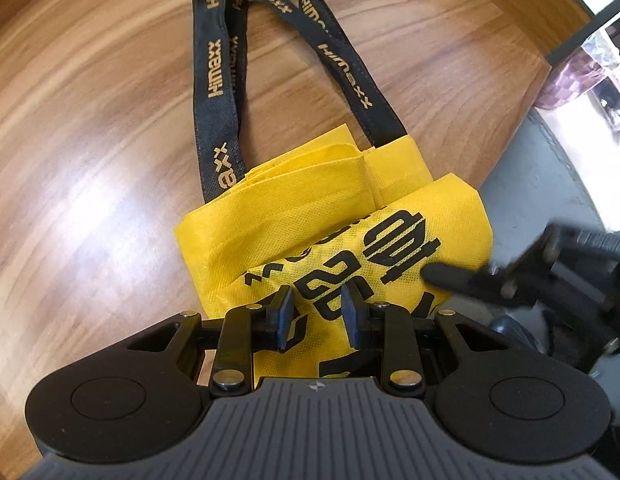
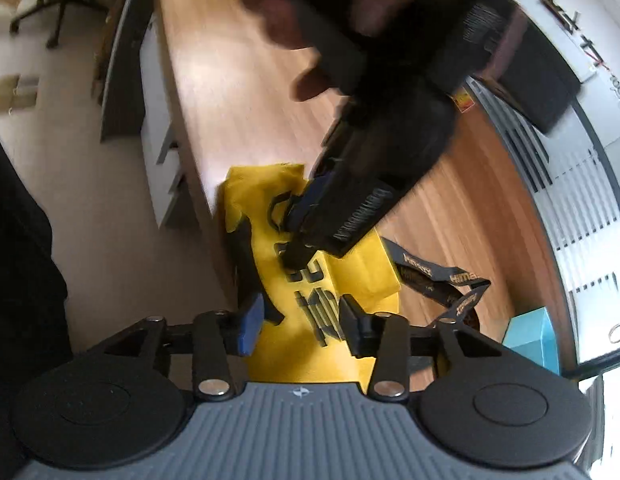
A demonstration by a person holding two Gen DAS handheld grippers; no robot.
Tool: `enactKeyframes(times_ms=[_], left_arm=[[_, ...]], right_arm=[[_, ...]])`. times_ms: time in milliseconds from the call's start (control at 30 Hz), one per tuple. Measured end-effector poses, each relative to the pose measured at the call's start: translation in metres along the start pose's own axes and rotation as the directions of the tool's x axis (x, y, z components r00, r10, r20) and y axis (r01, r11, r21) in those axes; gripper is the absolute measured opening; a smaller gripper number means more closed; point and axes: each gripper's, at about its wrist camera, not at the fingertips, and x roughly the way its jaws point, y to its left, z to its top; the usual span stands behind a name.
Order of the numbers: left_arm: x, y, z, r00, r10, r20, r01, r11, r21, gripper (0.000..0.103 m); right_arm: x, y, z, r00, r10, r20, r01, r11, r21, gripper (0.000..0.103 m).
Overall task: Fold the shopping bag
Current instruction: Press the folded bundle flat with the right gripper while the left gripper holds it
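A yellow bag (image 1: 337, 216) lies near the bench (image 1: 90, 128) edge, already folded into a narrow, layered bundle, its printed panel facing up. Its two black handles (image 1: 214, 60) trail loose across the wood, away from the bundle. The left gripper (image 1: 317, 320) points steeply down over the printed panel with its jaws part open; no cloth sits pinched between them, and whether its tips press the bag flat is hard to tell. The right gripper (image 2: 302, 320), blurred, hovers at the bundle's near end with jaws apart and nothing grasped. A hand (image 2: 270, 12) shows dimly above the left tool. The fold looks well along: the body is gathered, the handles are not. The next move likely calls for one gripper to pin the bundle while the other takes the handles or the free end and lays it over, without letting the stacked layers slide or spring open.
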Motion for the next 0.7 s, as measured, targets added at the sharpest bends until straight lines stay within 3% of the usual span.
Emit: enactKeyframes(times_ms=[200,333,467,533,600,700], left_arm=[[0.001,-0.006,0.000,1.000,0.003,-0.009,-0.003,1.000,0.029,0.030],[0.001,-0.006,0.004,1.000,0.000,-0.018,0.001,0.999,0.038,0.030],[-0.005,0.007,-0.001,0.999,-0.044,-0.018,0.044,0.999,0.020,0.030],[-0.011,0.022,-0.005,0.995,-0.099,0.016,0.100,0.994,-0.043,0.030],[-0.017,0.031,-0.007,0.990,-0.131,0.049,0.134,0.987,-0.084,0.032],[-0.034,0.038,-0.013,0.982,-0.151,0.111,0.162,0.982,-0.095,0.036]], right_arm=[[0.020,0.018,-0.003,0.995,-0.096,-0.036,0.089,0.984,-0.155,0.059],[0.025,0.008,-0.007,0.997,-0.077,-0.020,0.073,0.987,-0.144,0.053],[0.014,-0.016,-0.009,0.999,0.043,-0.031,-0.045,0.997,-0.055,0.051],[0.012,-0.044,-0.010,0.988,0.156,-0.022,-0.155,0.987,0.030,0.051],[0.021,-0.075,-0.014,0.961,0.277,0.007,-0.276,0.952,0.132,0.051],[0.038,-0.120,-0.021,0.893,0.445,0.064,-0.445,0.854,0.269,0.051]])
